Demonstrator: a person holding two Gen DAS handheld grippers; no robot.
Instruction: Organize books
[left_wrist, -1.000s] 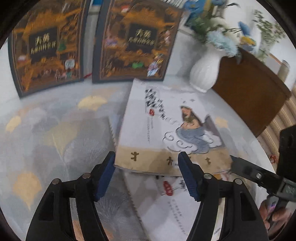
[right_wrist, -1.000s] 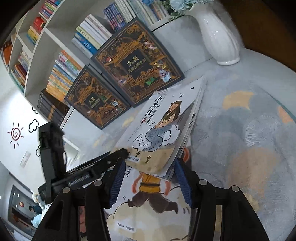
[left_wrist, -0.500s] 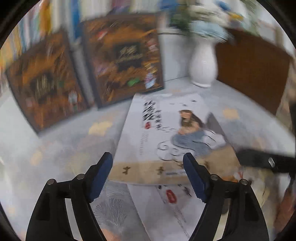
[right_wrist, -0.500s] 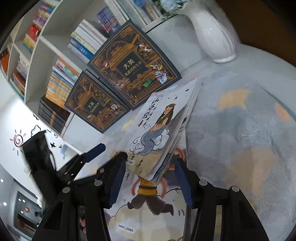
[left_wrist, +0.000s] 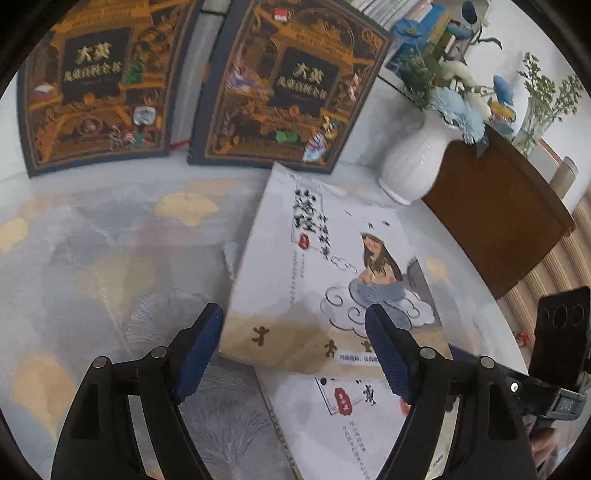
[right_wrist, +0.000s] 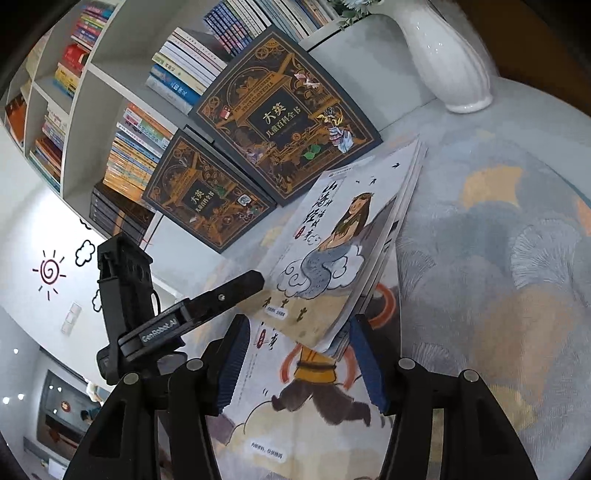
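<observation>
Right wrist view: the right gripper (right_wrist: 295, 360) stands parted, pinching nothing, beneath the mermaid book (right_wrist: 332, 254). Its raised corner probably eases lifting. The left gripper (left_wrist: 295, 347) gapes empty beside it.

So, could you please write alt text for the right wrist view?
The right gripper is open around the raised corner of a white picture book, tilted above another book. Two dark encyclopedias lean against a bookshelf.
</observation>
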